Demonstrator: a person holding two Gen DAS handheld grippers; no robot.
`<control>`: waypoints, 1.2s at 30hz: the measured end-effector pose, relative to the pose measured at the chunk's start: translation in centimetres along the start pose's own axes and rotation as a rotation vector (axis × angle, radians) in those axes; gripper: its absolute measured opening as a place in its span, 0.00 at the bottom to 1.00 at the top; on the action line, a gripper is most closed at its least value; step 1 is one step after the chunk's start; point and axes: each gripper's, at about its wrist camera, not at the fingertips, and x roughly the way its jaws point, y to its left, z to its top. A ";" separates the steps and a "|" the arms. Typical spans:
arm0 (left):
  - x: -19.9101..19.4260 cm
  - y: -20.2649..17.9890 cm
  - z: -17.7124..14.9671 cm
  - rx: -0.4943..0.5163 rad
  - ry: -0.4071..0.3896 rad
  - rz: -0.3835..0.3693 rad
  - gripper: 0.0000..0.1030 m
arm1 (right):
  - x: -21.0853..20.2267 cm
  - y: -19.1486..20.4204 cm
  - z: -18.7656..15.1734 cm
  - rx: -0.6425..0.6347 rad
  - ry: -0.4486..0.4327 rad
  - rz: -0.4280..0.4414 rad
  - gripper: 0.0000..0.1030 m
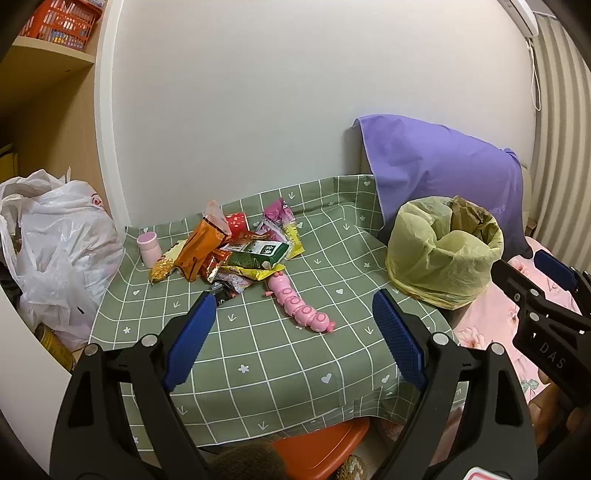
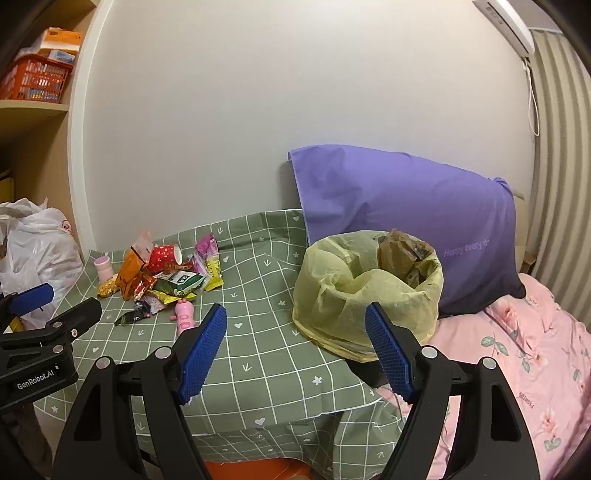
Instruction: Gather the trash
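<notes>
At the far left, a white plastic bag (image 1: 55,240) is seen beside the table, under a shelf on which a red basket (image 1: 61,20) is kept. The table is covered by a green checked cloth (image 1: 258,354).

On the left rear part of the cloth, a small pink cup (image 1: 149,248) is stood upright, just beside a heap of trash. The heap is made up of an orange wrapper (image 1: 201,245), a red paper cup (image 2: 164,256) laid on its side, a green and white carton (image 1: 260,254), a magenta and yellow wrapper (image 1: 286,225) and several smaller packets that cannot be told apart. A pink segmented toy (image 1: 297,302) is laid just in front of the heap, touching its near edge.

The left gripper (image 1: 295,332) is held above the near part of the cloth. Its 2 blue-padded fingers (image 1: 190,343) are spread wide apart, and nothing is held between them.

To the right, a bin lined with a yellow bag (image 2: 365,291) is placed at the right edge of the table, well apart from the heap. Crumpled brown material (image 2: 404,254) is seen in its mouth. A purple pillow (image 2: 402,206) is leaned against the wall behind it.

The right gripper (image 2: 295,349) is held in front of the bin. Its 2 fingers (image 2: 388,354) are likewise spread wide, and nothing is gripped. A pink floral quilt (image 2: 524,350) is spread at the far right.
</notes>
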 end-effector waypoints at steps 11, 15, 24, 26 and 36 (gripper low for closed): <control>0.0 -0.2 0.0 0.001 0.001 -0.004 0.80 | -0.1 -0.3 -0.2 0.006 0.003 -0.005 0.71; 0.0 -0.2 0.0 -0.001 0.002 -0.003 0.80 | -0.1 -0.4 -0.2 0.008 0.007 0.000 0.71; 0.1 0.1 0.0 -0.008 0.002 -0.002 0.80 | 0.1 -0.3 -0.1 0.005 0.012 0.002 0.71; 0.1 0.1 0.0 -0.008 0.002 -0.002 0.80 | 0.2 -0.2 -0.1 0.006 0.013 0.002 0.71; 0.1 0.1 0.0 -0.008 0.002 -0.003 0.80 | 0.2 -0.2 -0.2 0.006 0.014 0.002 0.71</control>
